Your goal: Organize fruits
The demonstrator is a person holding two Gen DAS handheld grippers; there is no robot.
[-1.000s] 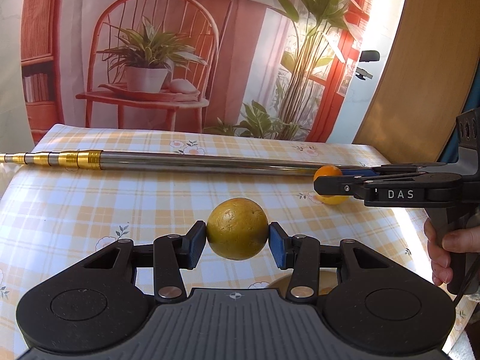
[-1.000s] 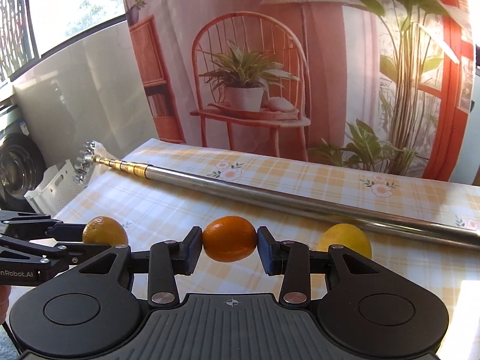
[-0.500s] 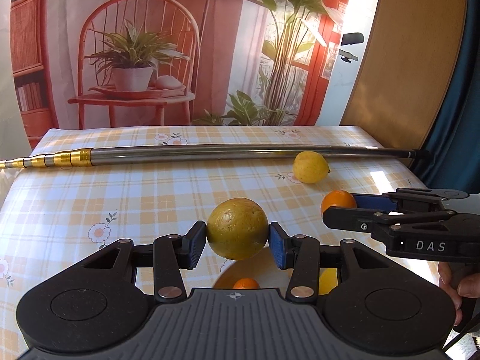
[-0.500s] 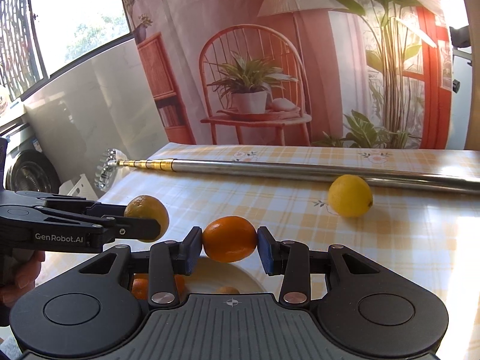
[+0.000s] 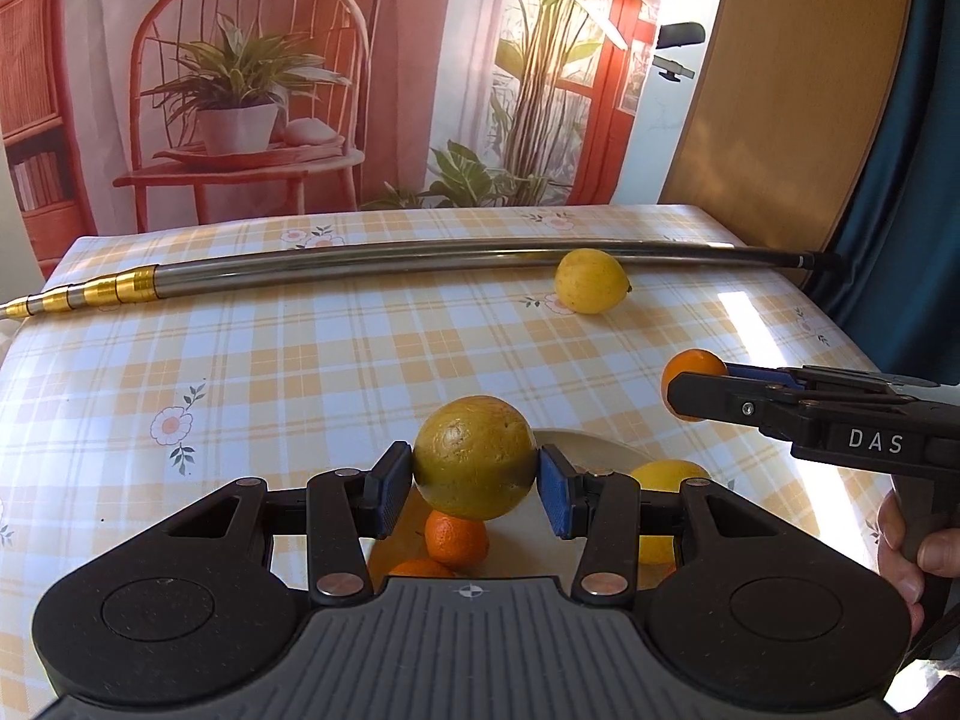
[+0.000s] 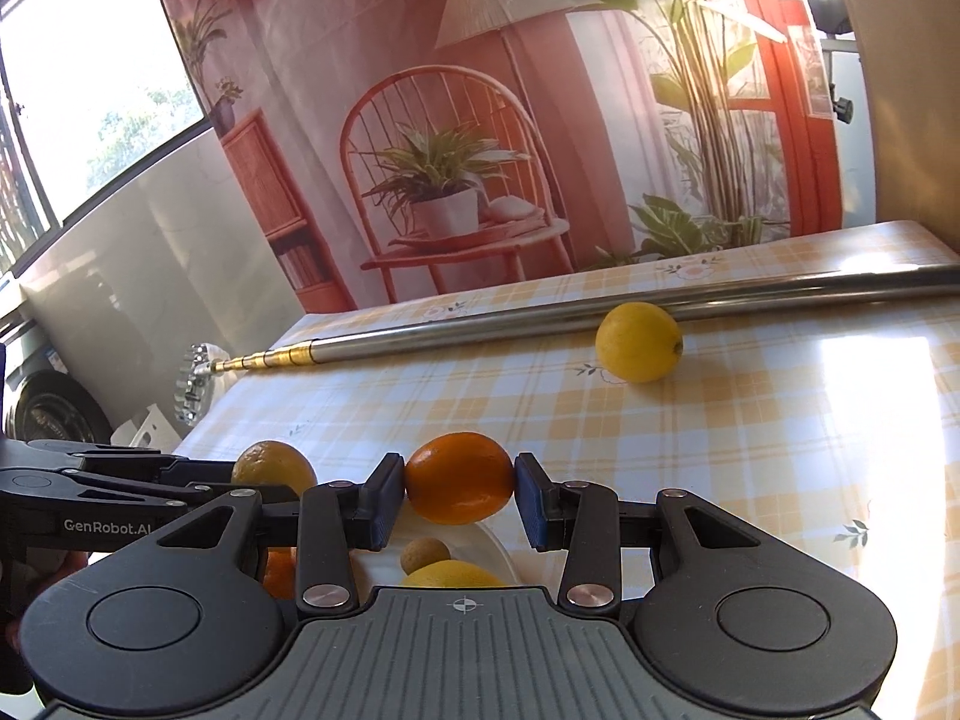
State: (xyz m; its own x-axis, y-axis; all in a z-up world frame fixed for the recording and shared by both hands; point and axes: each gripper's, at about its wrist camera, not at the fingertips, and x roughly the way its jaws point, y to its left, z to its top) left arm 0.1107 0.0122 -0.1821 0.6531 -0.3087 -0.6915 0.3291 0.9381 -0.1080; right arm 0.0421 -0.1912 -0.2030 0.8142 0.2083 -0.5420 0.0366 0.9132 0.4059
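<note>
Left hand-held gripper (image 5: 476, 481) pinched the yellow-green fruit (image 5: 474, 457) above the plate (image 5: 600, 444); right hand-held gripper (image 6: 459, 495) pinched an orange (image 6: 459, 477) — advisable to lower each fully before releasing.

The left gripper (image 5: 475, 485) clamps a round yellow-green citrus fruit (image 5: 474, 456) between its blue pads, above a white plate (image 5: 591, 447) holding small oranges (image 5: 456, 537) and a yellow lemon (image 5: 666, 477). The right gripper (image 5: 690, 387) grips a round orange (image 5: 690, 365) near the tablecloth's right edge. Another yellow lemon (image 5: 591, 281) lies touching a long metal telescopic pole (image 5: 360, 261) along the far edge.
</note>
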